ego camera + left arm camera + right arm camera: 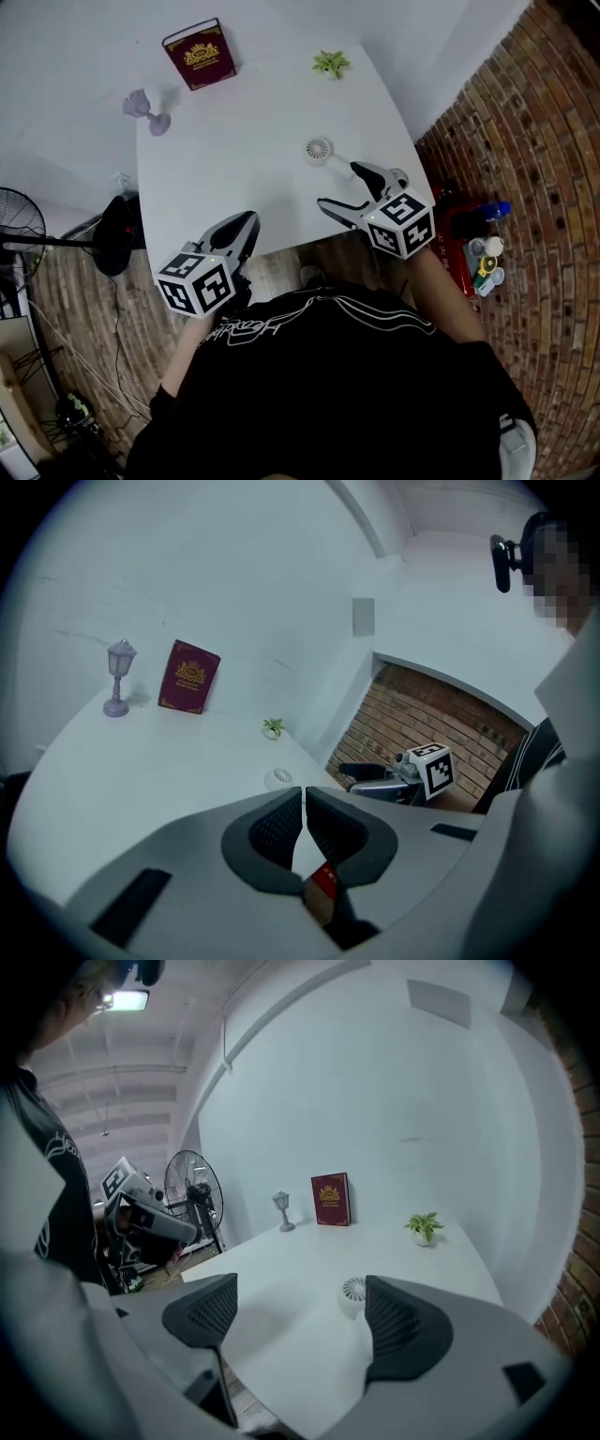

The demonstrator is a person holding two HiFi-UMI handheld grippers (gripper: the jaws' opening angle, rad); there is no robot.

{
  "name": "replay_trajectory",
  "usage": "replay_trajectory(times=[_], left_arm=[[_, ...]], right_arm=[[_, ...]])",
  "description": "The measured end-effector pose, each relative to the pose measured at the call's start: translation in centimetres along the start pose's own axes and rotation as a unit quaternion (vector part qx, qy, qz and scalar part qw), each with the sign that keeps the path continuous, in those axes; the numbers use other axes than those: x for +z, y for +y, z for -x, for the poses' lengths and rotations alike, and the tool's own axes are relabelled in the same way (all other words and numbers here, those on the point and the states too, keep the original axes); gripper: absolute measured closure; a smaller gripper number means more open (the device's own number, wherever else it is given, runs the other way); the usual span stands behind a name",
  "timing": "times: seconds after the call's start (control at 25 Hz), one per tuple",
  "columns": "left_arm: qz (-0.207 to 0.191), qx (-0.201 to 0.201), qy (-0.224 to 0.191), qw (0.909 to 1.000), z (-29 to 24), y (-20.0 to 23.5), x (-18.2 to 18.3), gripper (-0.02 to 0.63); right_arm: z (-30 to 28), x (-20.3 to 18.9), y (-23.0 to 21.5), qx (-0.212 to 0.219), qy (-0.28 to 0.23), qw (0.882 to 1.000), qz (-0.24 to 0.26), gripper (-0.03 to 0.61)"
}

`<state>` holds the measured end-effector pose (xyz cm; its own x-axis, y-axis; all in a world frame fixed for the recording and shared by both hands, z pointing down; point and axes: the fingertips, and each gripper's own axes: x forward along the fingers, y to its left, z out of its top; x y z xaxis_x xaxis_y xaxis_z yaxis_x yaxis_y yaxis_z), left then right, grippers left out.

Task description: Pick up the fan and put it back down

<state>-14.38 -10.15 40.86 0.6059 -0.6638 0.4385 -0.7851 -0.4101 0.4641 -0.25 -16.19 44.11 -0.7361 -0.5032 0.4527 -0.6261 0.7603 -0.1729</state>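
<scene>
Small white handheld fan (320,150) lies on the white table (234,159); the right gripper (337,185), jaws wide, should straddle its handle squarely before closing. The left gripper (246,225) idles, pinched empty.

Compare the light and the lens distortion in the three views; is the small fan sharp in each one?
Head view: soft even light, mild distortion, the fan sharp. Left gripper view: strong fisheye, dark corners, dim bluish tone, fan small and soft. Right gripper view: fisheye bends the wall lines, a ceiling light glares, fan fairly sharp.
</scene>
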Motion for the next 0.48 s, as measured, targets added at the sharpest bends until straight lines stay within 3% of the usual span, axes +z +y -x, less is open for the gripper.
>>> replay_trajectory(times=[0.48], left_arm=[[0.025,0.030,-0.013,0.9992,-2.9,3.5,0.8,0.575]], right_arm=[[-6.7,-3.9,-6.3,0.005,0.079,0.997,0.018,0.175]])
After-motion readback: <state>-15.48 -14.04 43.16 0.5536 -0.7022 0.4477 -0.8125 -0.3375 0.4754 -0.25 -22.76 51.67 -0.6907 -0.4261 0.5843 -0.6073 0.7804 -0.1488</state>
